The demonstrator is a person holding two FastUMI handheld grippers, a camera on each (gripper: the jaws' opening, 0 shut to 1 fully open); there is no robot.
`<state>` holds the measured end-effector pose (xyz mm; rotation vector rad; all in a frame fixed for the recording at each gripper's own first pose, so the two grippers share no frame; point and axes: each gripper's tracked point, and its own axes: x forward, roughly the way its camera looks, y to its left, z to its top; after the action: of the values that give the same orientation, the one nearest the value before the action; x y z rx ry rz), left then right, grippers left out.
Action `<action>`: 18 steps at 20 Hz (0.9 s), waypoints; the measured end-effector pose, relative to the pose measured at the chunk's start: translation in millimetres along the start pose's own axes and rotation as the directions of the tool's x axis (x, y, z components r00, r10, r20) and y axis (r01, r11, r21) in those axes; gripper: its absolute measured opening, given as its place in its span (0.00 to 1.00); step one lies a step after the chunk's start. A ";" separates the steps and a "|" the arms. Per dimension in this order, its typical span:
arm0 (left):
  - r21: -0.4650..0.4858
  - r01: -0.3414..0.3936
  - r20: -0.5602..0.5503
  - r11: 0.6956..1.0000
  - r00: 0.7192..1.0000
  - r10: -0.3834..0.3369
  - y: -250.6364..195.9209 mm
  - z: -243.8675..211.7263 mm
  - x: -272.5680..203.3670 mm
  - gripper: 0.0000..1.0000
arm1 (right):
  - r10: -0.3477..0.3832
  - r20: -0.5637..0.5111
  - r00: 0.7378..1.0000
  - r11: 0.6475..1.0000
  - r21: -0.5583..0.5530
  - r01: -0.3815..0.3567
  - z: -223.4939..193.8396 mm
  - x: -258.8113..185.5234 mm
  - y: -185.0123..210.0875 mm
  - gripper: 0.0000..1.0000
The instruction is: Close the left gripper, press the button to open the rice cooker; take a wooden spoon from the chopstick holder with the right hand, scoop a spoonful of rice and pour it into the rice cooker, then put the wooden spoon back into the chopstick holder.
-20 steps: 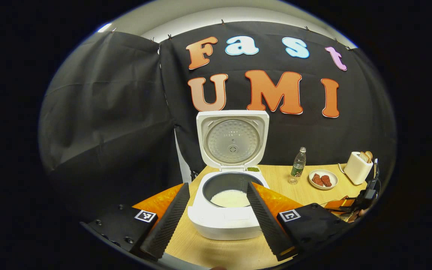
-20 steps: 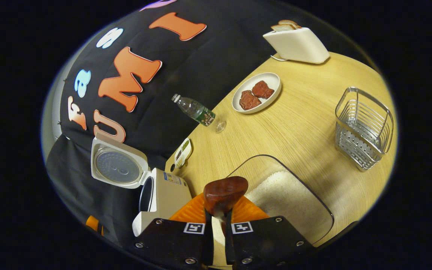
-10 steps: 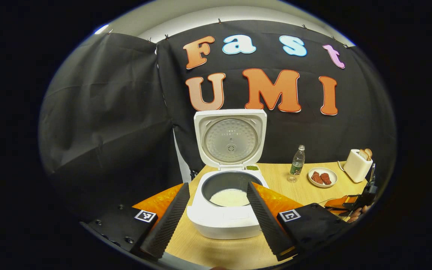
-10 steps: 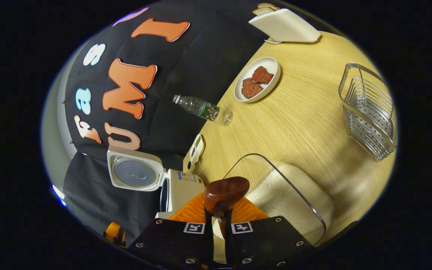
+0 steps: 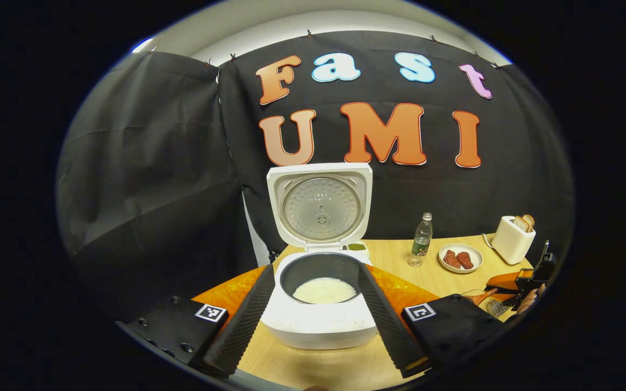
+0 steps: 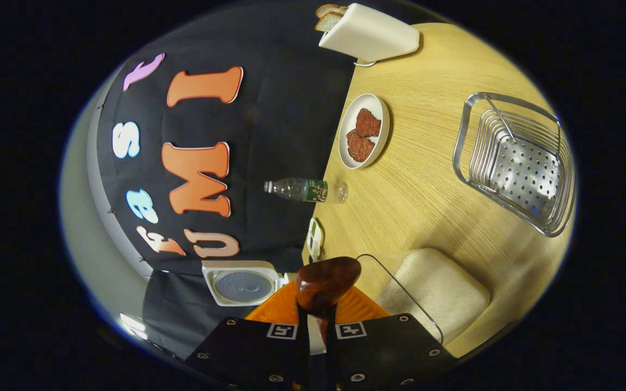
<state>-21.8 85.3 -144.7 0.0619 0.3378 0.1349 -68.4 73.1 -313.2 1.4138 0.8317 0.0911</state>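
The right gripper (image 6: 316,326) is rolling further over than a second ago, so the wooden table (image 6: 427,179) now runs nearly upright through the right gripper view and the wire chopstick holder (image 6: 514,163) is showing its perforated floor. Its two black fingers are clamping the handle of the dark red-brown wooden spoon (image 6: 326,278), whose bowl is sticking out just beyond the fingertips, above the clear rectangular container of white rice (image 6: 432,290). The left gripper (image 5: 313,320) is hanging with its ribbed fingers spread wide and holding nothing, framing the white rice cooker (image 5: 318,320) close in front of it. The cooker's lid (image 5: 319,206) is standing upright, and rice is lying in the dark inner pot (image 5: 321,274). Farther right, a plastic water bottle (image 5: 420,239), a white plate of red-brown pieces (image 5: 459,258) and a cream toaster holding bread (image 5: 511,239) are sitting along the far edge.
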 end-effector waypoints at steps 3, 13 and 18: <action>-0.015 -0.007 0.011 1.000 1.000 0.007 0.3 0.6 -2.8 1.00 | 0.066 0.006 0.998 0.992 0.106 -0.066 11.5 -5.0 18.0 0.11; -0.072 -0.067 0.058 0.995 0.996 0.071 25.0 5.5 -16.1 1.00 | 0.241 -0.078 0.967 0.946 0.240 -0.217 -10.8 14.0 114.7 0.11; -0.079 -0.114 0.119 0.990 0.985 0.122 50.6 20.5 -27.6 1.00 | 0.283 -0.158 0.946 0.944 0.221 -0.245 -44.2 44.9 165.5 0.11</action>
<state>-46.8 130.7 -112.1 0.0188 0.2050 0.2595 7.6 166.8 -183.5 1.7220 0.8165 0.3623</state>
